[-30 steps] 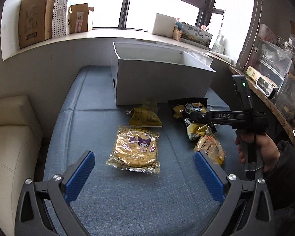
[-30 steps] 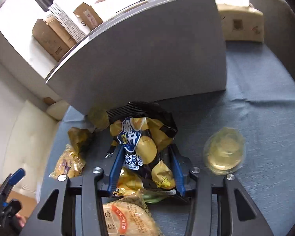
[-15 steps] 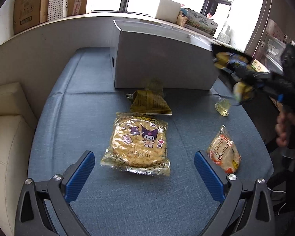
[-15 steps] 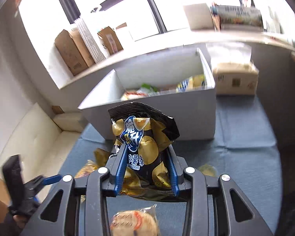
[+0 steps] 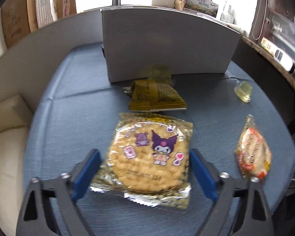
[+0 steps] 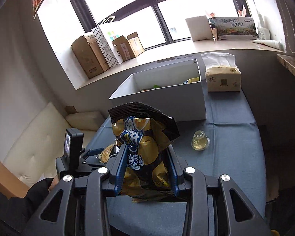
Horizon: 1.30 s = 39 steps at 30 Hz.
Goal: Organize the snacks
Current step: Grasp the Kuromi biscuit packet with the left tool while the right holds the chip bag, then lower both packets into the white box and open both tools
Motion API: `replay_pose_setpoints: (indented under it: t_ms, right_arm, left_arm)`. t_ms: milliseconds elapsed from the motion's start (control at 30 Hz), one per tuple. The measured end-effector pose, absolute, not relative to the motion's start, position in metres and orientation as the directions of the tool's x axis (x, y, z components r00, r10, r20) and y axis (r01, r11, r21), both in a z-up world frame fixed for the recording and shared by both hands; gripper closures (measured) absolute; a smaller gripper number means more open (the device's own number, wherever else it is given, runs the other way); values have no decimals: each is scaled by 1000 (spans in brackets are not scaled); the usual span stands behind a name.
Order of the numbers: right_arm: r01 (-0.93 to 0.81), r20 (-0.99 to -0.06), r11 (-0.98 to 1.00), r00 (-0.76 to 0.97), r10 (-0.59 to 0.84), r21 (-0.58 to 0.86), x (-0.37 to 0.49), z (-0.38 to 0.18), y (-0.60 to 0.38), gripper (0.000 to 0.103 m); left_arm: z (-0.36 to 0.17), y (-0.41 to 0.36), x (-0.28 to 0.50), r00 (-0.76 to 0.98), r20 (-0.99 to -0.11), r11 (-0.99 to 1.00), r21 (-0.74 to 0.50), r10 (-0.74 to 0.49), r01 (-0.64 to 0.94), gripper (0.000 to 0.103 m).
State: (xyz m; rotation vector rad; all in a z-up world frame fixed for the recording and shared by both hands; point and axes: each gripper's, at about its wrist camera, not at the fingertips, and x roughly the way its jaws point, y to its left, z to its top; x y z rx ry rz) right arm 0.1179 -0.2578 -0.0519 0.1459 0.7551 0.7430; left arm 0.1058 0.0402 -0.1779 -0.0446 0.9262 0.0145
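Note:
A round cracker pack (image 5: 147, 153) with a purple cartoon figure lies on the blue table (image 5: 72, 98). My left gripper (image 5: 144, 153) straddles it, its jaws closing, with the blue pads (image 5: 86, 175) at the wrapper's two side edges. My right gripper (image 6: 147, 149) is shut on a black and gold chip bag (image 6: 141, 125), held upright in the air in front of the open white box (image 6: 167, 102). Some snacks show inside that box. A gold-brown packet (image 5: 157, 96), a jelly cup (image 5: 243, 92) and an orange and white bun packet (image 5: 252, 153) lie on the cloth.
The white box (image 5: 167, 45) stands at the table's far side. A tissue pack (image 6: 223, 78) sits beside it on the right. A cream sofa (image 6: 39, 137) borders the table's left edge. Cardboard boxes (image 6: 88, 59) line the window sill. A counter (image 5: 275, 59) runs along the right.
My right gripper has lifted the chip bag off the table, up to the box's level. My left gripper has come down over the cracker pack and its jaws have narrowed.

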Motion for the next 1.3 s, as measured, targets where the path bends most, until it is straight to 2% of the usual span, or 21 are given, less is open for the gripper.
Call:
replay_pose_setpoints:
  t_ms: [67, 267, 600, 700, 933, 1033, 1133, 1300]
  right_arm:
    - [-551, -576, 738, 481, 662, 388, 116, -57, -261, 62]
    - [-540, -584, 734, 462, 667, 412, 116, -68, -260, 62]
    - [-561, -570, 721, 461, 680, 407, 127, -65, -244, 62]
    - [-576, -557, 711, 462, 690, 404, 140, -57, -235, 62]
    - [-594, -513, 706, 499, 699, 385, 201, -30, -206, 62]
    - [-576, -513, 723, 518, 684, 382, 243, -21, -191, 62]
    - [-546, -548, 749, 521, 655, 377, 289, -18, -172, 62]
    - [-483, -625, 803, 519, 583, 349, 347, -28, -150, 62]
  left_arm:
    - [-177, 41, 105, 604, -797, 999, -37, -20, -15, 25]
    - [-162, 51, 94, 631, -774, 996, -87, -50, -27, 25]
    - [-65, 47, 55, 776, -606, 979, -194, -173, 67, 25]
    - [-40, 43, 61, 808, -562, 981, -160, -179, 106, 25]
    - [-3, 44, 125, 844, -517, 986, -146, -142, 77, 25]
    - [3, 43, 164, 839, -528, 988, -132, -134, 75, 25]
    - [4, 48, 212, 822, -551, 985, -155, -146, 71, 25]
    - [-8, 58, 277, 797, -597, 988, -153, -98, 7, 25]
